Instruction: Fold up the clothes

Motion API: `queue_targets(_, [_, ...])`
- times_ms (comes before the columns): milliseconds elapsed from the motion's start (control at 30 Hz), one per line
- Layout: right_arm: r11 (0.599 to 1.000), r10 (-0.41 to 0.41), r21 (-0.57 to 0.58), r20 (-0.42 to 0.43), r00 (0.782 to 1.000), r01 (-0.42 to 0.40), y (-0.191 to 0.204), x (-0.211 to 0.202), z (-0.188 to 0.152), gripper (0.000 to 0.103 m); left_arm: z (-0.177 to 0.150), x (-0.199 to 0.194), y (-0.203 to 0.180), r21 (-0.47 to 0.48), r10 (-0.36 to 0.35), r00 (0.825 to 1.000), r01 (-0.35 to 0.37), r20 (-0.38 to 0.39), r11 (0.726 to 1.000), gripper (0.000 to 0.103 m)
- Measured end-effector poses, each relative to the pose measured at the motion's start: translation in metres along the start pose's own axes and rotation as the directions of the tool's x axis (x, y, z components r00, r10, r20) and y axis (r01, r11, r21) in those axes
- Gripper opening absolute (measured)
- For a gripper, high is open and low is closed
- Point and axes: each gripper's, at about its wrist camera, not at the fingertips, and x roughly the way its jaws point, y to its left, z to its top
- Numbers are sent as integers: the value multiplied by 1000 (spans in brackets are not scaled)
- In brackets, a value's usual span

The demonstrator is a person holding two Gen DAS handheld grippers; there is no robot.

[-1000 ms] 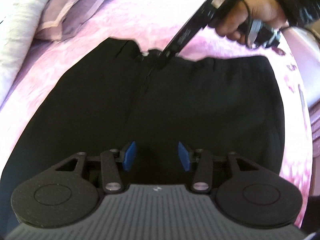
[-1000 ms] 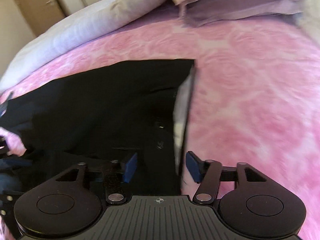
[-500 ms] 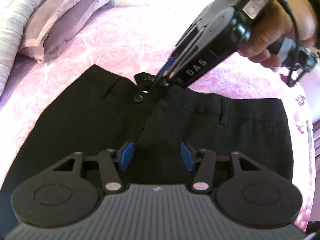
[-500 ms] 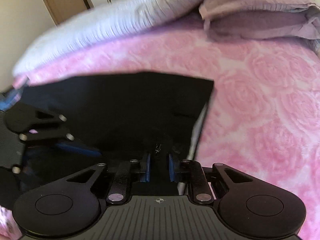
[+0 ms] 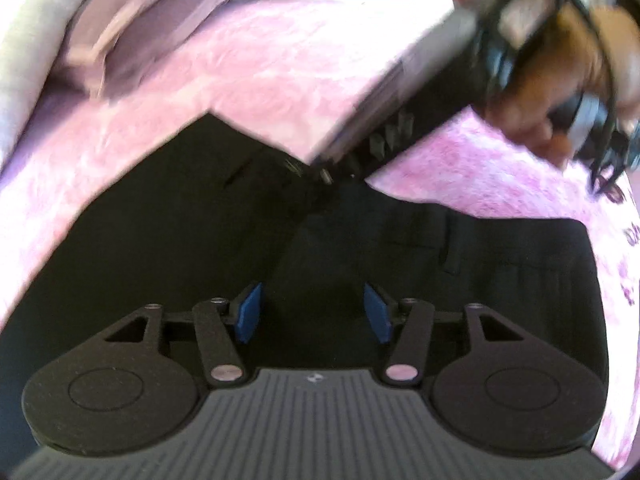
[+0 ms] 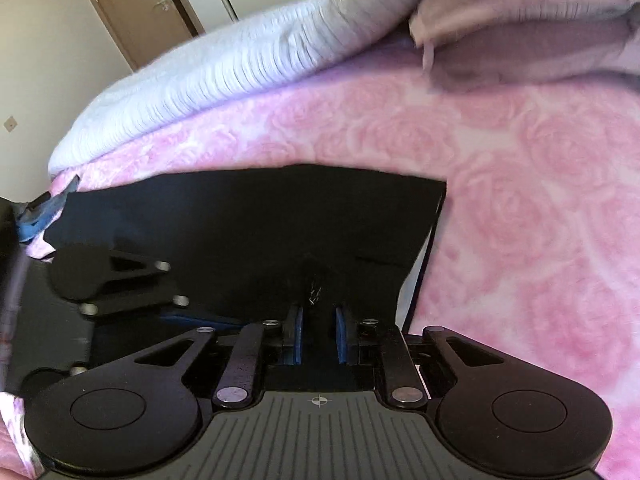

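Observation:
Black trousers [image 5: 160, 264] lie on a pink rose-patterned bedspread [image 5: 248, 80]. My right gripper [image 6: 318, 334] is shut on the trousers' waistband at the fly and lifts it, so the waist peaks upward; it also shows in the left wrist view [image 5: 332, 176], blurred, with the hand behind it. My left gripper [image 5: 312, 316] is open and empty, its blue pads [image 5: 250, 312] hovering over the black cloth below the waist. The left gripper also shows in the right wrist view [image 6: 120, 280] at the left.
Lilac pillows [image 6: 520, 28] and a white ribbed duvet [image 6: 224, 76] lie at the head of the bed. A brown door [image 6: 132, 4] and a cream wall stand beyond. The bedspread [image 6: 540, 200] stretches to the right of the trousers.
My right gripper closed on the waistband at the fly and has pulled it up, tenting the cloth. My left gripper stayed open over the trousers and moved little.

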Motion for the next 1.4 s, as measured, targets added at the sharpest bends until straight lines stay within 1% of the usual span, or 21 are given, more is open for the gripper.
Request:
queue_targets(67, [999,-3,40,-87,996,6,-6,16,-11,15,-3,3,2,-29,-15,1000,15,-20,999,51])
queue_targets(167, [998,-6,65,-173,985,18,-2,3,-16,15,-8,-4,-3,-2,-31,1000,31,-5,1000,52])
queue_targets(233, [998,-8,64,-181,983,20,0,1,-17,15,-8,-5,-2,2,-27,1000,27,-4,1000,52])
queue_targets(300, [998,-10,55,-155,988,18,0,-1,-11,15,-8,-7,0,-10,-13,1000,13,-3,1000,52])
queue_targets(333, [999,-19,44,-111,994,24,1,-3,-6,15,-8,-9,1,-18,-4,1000,4,-3,1000,52])
queue_targets(400, [998,-38,52,-52,998,41,0,0,-2,23,-12,-18,3,-25,14,1000,-13,4,1000,52])
queue_targets(467, [995,-64,69,-22,998,65,-1,3,0,59,-17,-27,5,-32,31,999,-30,10,999,52])
queue_targets(500, [994,-73,82,-7,997,74,0,-1,-2,62,-19,-32,6,-36,40,999,-39,13,999,52])
queue_targets(667, [984,-120,139,63,991,111,12,-33,-30,62,-52,-71,8,-82,112,994,-111,9,990,52])
queue_targets(700, [985,-118,134,69,991,108,18,-39,-41,63,-62,-77,8,-107,120,993,-120,-11,987,52])
queue_targets(733, [988,-106,123,61,993,97,25,-41,-52,63,-72,-83,7,-131,126,992,-129,-31,983,52])
queue_targets(800, [991,-85,102,-17,996,86,32,-27,-65,63,-95,-94,6,-182,131,988,-144,-83,973,52])
queue_targets(833, [990,-110,88,-43,993,113,35,-23,-69,63,-108,-99,5,-204,140,984,-161,-111,966,52])
queue_targets(900, [984,-163,68,-65,984,168,42,-20,-72,63,-134,-110,3,-246,157,973,-196,-169,949,52])
queue_targets(967, [980,-186,68,-32,982,187,54,-31,-70,63,-164,-130,4,-315,183,954,-254,-237,914,52])
queue_targets(1067, [980,-196,46,0,981,195,78,-49,-70,64,-206,-172,1,-412,220,926,-338,-307,846,52])
queue_targets(1133, [979,-198,48,-26,980,199,96,-53,-78,65,-238,-205,-4,-464,246,897,-406,-366,788,52])
queue_targets(1200, [976,-207,59,-49,977,209,111,-56,-89,65,-269,-234,-13,-476,268,867,-462,-421,748,52])
queue_targets(1267, [967,-244,55,-75,967,248,126,-63,-101,66,-297,-256,-21,-460,280,840,-500,-465,734,52])
queue_targets(1333, [949,-305,63,-70,950,309,139,-70,-112,66,-325,-274,-26,-436,286,818,-523,-499,732,52])
queue_targets(1400, [932,-347,90,-61,936,352,154,-78,-123,66,-346,-288,-24,-430,290,811,-530,-508,731,53])
